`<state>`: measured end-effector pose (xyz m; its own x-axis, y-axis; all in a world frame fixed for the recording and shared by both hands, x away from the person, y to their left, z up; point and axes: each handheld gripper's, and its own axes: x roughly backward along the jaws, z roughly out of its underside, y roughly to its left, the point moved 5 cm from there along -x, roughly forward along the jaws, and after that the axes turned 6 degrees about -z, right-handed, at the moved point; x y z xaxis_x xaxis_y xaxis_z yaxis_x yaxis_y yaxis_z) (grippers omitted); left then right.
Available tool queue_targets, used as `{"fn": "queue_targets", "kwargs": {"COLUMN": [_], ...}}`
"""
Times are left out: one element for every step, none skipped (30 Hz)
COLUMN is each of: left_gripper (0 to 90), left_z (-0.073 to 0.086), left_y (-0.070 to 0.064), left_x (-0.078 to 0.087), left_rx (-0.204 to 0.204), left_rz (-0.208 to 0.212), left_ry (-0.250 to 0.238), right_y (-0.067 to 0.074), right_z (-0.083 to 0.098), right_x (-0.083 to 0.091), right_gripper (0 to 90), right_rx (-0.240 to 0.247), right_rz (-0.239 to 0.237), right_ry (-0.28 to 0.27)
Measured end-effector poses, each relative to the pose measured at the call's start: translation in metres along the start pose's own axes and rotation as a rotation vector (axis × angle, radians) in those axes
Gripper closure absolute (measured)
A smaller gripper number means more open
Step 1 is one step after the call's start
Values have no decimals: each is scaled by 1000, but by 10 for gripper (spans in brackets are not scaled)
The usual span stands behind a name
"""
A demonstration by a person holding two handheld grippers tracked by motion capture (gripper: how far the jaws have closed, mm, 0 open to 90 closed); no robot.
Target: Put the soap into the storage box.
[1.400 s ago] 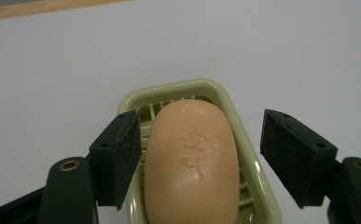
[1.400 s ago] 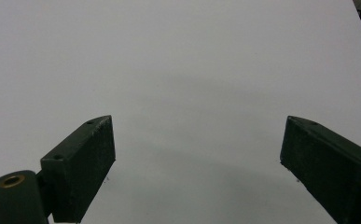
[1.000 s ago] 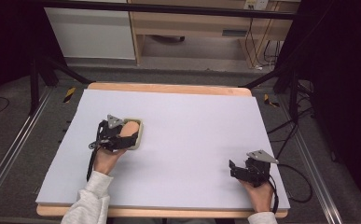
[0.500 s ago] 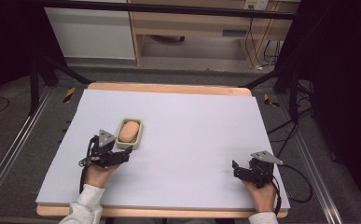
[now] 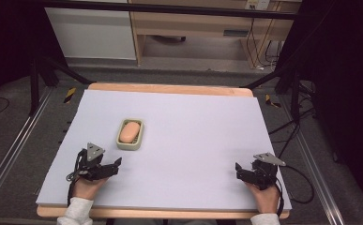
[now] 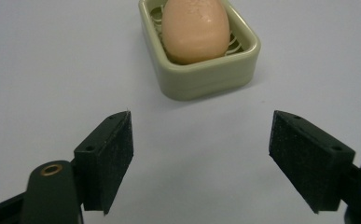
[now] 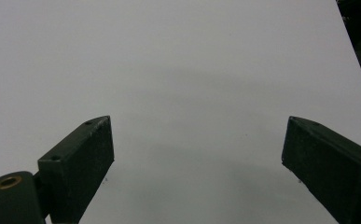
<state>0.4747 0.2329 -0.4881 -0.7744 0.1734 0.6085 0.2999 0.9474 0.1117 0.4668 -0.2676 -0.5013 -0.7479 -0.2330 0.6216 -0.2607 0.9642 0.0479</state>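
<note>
A pale green soap dish point(image 5: 140, 142) sits left of the table's middle with a peach-coloured bar of soap point(image 5: 129, 131) lying in it. In the left gripper view the dish point(image 6: 206, 77) and soap point(image 6: 195, 29) lie just beyond the jaws. My left gripper point(image 5: 116, 164) rests near the front left of the table, a short way in front of the dish, open and holding nothing point(image 6: 200, 161). My right gripper point(image 5: 239, 169) rests at the front right, open over bare white table point(image 7: 197, 163).
The white sheet point(image 5: 202, 126) covers the wooden table point(image 5: 170, 88). Black cables point(image 5: 301, 180) trail off the right edge. Metal rails point(image 5: 10, 154) run along both sides on the floor, and a cabinet point(image 5: 92, 33) stands beyond the table.
My left gripper has let go of the soap dish and drawn back toward the front edge, leaving the dish uncovered. The right gripper has shifted only slightly.
</note>
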Motion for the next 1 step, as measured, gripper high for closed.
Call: {"fn": "queue_targets", "kwargs": {"left_gripper": [203], "left_z": [3], "left_y": [1], "left_x": [0], "left_rx": [-2], "left_rz": [0], "left_ry": [9], "right_y": [-1], "right_z": [0], "right_x": [0], "right_gripper": [94], "right_rx": [2], "right_rz": [1], "right_ry": [-4]}}
